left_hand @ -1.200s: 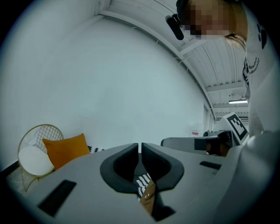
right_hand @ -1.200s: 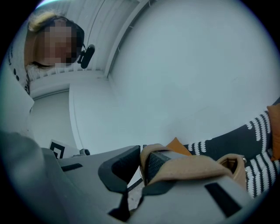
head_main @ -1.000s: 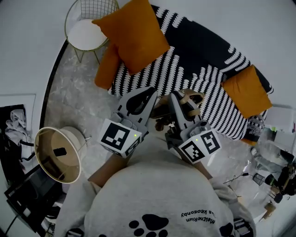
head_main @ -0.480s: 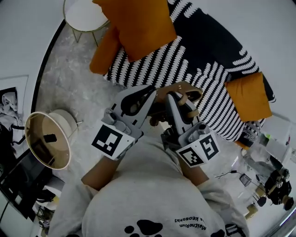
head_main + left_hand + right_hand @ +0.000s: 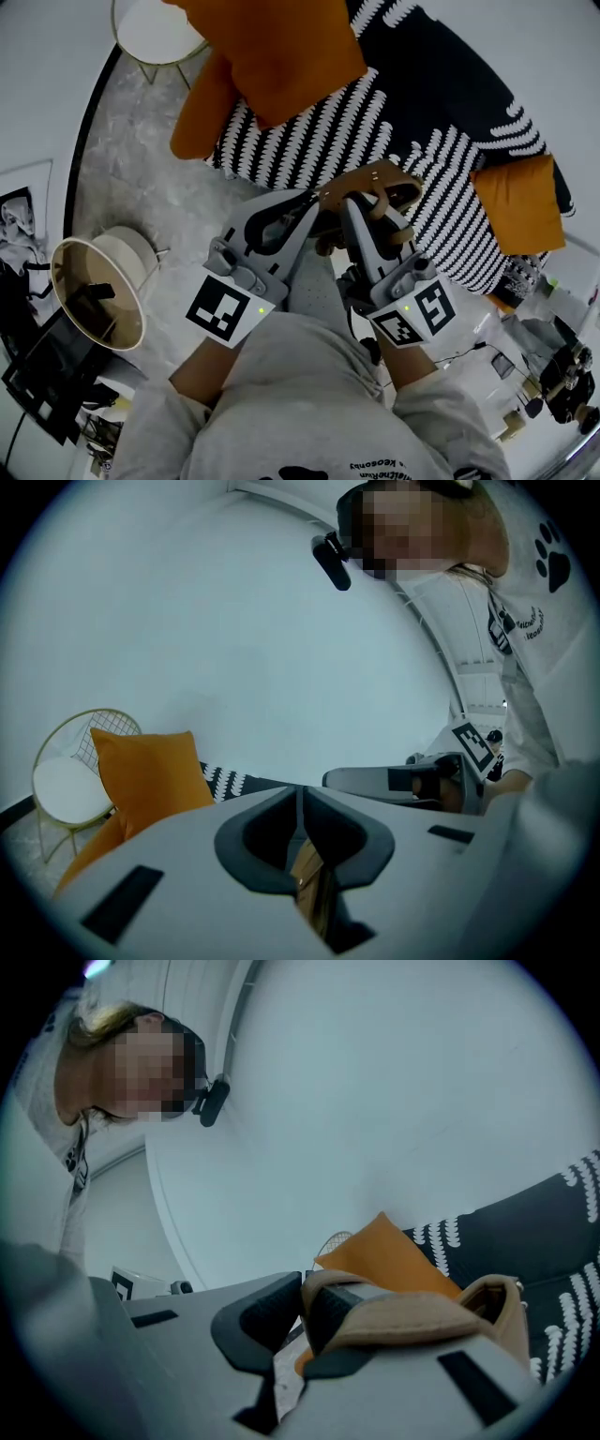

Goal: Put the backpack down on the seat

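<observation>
1. Left gripper [image 5: 302, 208]: the jaws are closed together. A thin tan strap [image 5: 309, 878] of the backpack is pinched between the dark pads.
2. Right gripper [image 5: 354, 208]: the jaws are closed nearly all the way. A wide padded tan strap loop [image 5: 412, 1312] passes between the jaws and lies over the outer jaw.
3. Tan leather-look backpack [image 5: 373, 184]: it hangs from both grippers, which stand side by side and point toward the sofa. Its top shows just beyond the jaw tips. Brown parts of it show below the grippers, and the rest is hidden under them. The backpack lies over the front edge of the black sofa with white scalloped stripes [image 5: 422, 103]. Contact with the seat cannot be determined.
4. Surroundings: a large orange square cushion [image 5: 281, 47] lies at the left end of the sofa, and a second orange cushion [image 5: 520, 202] lies at the right end. A round white chair with a gold wire frame [image 5: 155, 28] stands on the grey marble-pattern floor [image 5: 150, 178] beside the sofa.
</observation>
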{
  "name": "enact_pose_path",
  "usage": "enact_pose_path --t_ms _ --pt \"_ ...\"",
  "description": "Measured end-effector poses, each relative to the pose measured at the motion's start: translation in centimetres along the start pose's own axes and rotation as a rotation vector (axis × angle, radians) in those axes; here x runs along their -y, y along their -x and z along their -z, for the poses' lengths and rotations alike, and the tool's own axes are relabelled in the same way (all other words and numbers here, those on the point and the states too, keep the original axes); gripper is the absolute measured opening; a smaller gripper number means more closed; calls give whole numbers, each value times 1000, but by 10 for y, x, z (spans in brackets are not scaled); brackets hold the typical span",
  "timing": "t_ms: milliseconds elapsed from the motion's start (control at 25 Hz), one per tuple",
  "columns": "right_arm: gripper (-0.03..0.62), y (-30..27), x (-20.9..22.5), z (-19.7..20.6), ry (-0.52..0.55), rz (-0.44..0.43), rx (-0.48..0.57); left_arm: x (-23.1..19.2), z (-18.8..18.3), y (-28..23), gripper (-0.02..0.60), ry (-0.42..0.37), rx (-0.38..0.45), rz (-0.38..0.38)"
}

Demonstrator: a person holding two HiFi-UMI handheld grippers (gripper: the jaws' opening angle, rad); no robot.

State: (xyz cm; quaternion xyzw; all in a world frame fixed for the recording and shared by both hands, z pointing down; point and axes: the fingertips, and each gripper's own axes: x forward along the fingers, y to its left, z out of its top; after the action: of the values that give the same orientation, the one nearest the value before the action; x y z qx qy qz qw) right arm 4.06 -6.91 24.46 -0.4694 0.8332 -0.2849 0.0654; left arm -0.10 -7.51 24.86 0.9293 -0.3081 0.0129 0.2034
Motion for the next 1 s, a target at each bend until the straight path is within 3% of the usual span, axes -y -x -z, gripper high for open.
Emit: enact_pose_path --t_ms 480,1000 --pt "41 -30 87 39 -34 2 -3 -44 66 -49 37 62 -53 -31" --pt "41 -62 138 85 -77 1 -30 -75 107 -76 38 59 -73 -38"
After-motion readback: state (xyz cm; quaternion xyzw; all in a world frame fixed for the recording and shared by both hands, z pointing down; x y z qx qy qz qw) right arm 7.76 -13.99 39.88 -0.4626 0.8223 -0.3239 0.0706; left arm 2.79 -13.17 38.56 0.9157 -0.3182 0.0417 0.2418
